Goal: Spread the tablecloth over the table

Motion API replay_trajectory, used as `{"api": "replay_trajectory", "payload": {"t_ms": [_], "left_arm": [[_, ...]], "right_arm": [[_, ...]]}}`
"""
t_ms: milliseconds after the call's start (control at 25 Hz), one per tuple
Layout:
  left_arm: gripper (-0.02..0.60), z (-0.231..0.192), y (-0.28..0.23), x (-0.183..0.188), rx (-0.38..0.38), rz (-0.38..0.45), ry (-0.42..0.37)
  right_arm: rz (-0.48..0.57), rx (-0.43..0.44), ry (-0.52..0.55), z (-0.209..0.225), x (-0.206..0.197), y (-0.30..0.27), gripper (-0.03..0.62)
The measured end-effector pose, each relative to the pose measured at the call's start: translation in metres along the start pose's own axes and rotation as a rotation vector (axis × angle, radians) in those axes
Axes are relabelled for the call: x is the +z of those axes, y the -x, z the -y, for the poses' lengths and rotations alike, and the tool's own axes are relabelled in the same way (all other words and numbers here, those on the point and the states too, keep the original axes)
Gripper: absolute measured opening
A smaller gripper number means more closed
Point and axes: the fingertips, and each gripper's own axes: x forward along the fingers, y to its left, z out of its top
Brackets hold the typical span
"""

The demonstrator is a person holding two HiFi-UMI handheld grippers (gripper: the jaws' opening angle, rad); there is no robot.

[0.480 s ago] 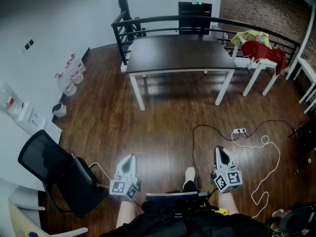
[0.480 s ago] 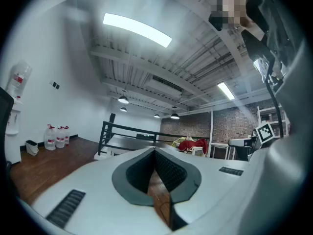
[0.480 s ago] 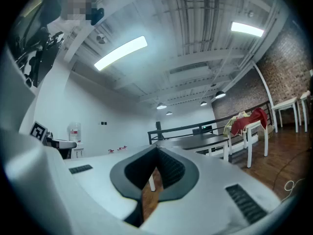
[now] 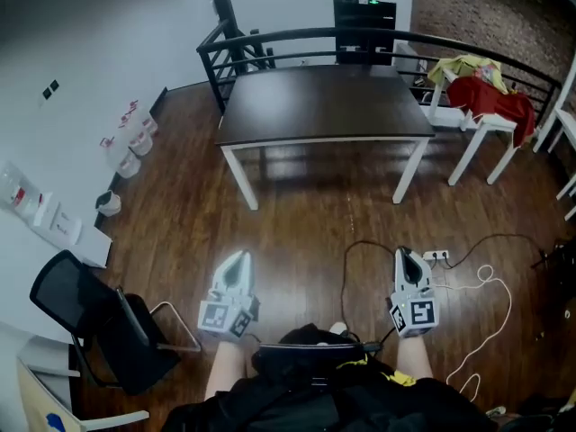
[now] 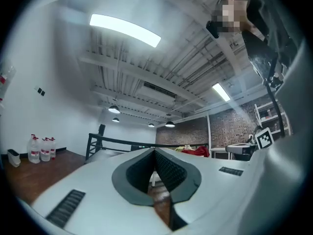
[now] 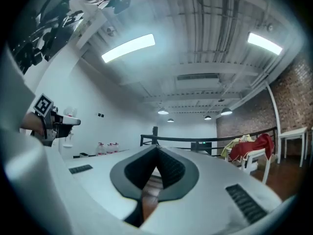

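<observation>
On the dark wooden floor ahead, a dark-topped bench (image 4: 324, 102) with white legs, top bare, backed by a black railing (image 4: 297, 36). To its right, well apart from both tongs, a small white bench (image 4: 443, 113) heaped with a red cloth (image 4: 490, 97) that hangs over the edge, and a yellow cloth (image 4: 463, 66) bunched just behind it and touching it; no telling which of the two serves as the tablecloth.

Low in the head view, held out before the body and side by side: left tongs (image 4: 238, 259), pressed together, nothing between the pads; right tongs (image 4: 402, 256), likewise pressed together and pinching nothing. Same in the left gripper view (image 5: 155, 153) and the right gripper view (image 6: 156, 153): ribbed pads meeting at the tip, only floor behind.

Along the left wall, three clear jugs (image 4: 135, 135) with red markings, standing upright in a row; fill level not to be made out. Near them a small white pail (image 4: 108, 202), dark inside, contents too small to tell.

At lower left, a black office chair (image 4: 85, 309). Between right tongs and the benches, a white power strip (image 4: 436, 256) on the floor, with a white cable (image 4: 490, 304) looping off it.
</observation>
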Motion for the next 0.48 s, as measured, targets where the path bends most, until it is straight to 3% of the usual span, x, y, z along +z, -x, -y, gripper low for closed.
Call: {"api": "replay_trajectory", "payload": {"t_ms": [200,480], "left_arm": [[-0.012,0.038,-0.074,0.006,-0.028,0.023,0.013],[-0.012,0.073,-0.166,-0.023,-0.124,-0.073,-0.026]], "right_arm": [[0.053,0.021,-0.026,0.063,0.019,-0.036,0.006],[0.005,-0.151,-0.091,0.153,-0.020,-0.037,0.006]]}}
